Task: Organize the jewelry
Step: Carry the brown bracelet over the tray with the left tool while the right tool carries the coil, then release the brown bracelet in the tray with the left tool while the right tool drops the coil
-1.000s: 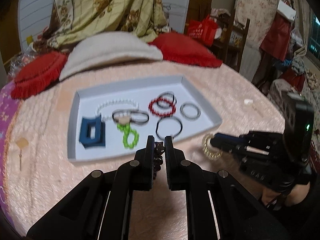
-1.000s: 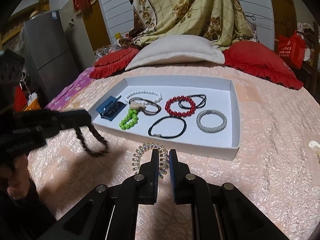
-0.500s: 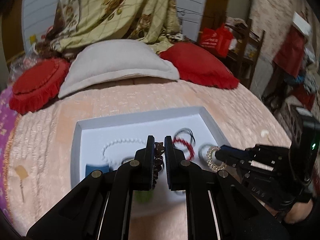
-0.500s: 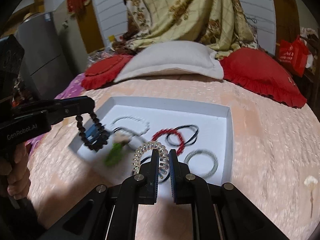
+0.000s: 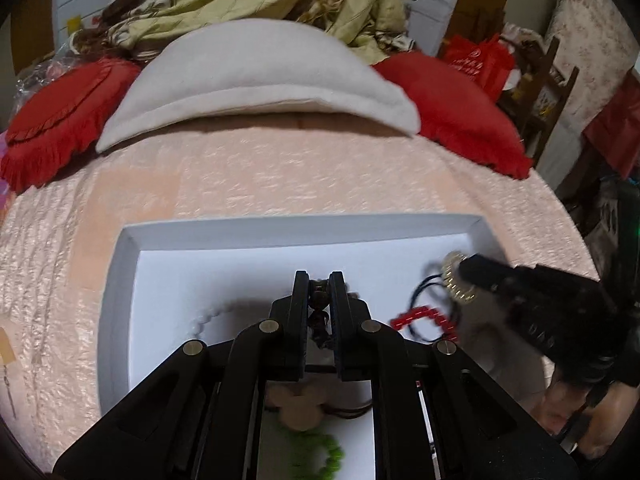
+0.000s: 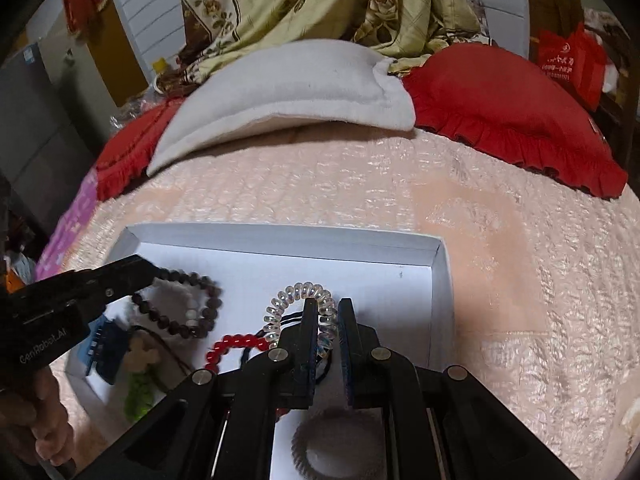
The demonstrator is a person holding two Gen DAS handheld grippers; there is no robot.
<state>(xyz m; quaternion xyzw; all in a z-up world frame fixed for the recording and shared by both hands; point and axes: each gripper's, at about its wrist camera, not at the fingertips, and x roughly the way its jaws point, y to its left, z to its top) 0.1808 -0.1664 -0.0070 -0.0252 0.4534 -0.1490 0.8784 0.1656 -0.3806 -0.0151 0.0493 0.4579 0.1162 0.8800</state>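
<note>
Now that both grippers have travelled in from the bedspread's near edge, they hang over the white tray [image 6: 438,280], so each piece is placed for dropping in. The left gripper [image 5: 320,280] has its jaws pinched narrow on a dark beaded bracelet [image 6: 192,308], which dangles as a loop above the tray's left half. The right gripper [image 6: 327,306] holds a clear spiral hair tie [image 6: 294,294] the same way, its jaws nearly closed, above the right half. Under them lie glossy red beads [image 6: 232,344], a lime-green bead string [image 5: 324,452], a pale wooden mouse-head charm [image 5: 298,404] and a grey woven band [image 6: 336,440]. The tray is smooth card on a nubbly peach bedspread [image 6: 520,260].
</note>
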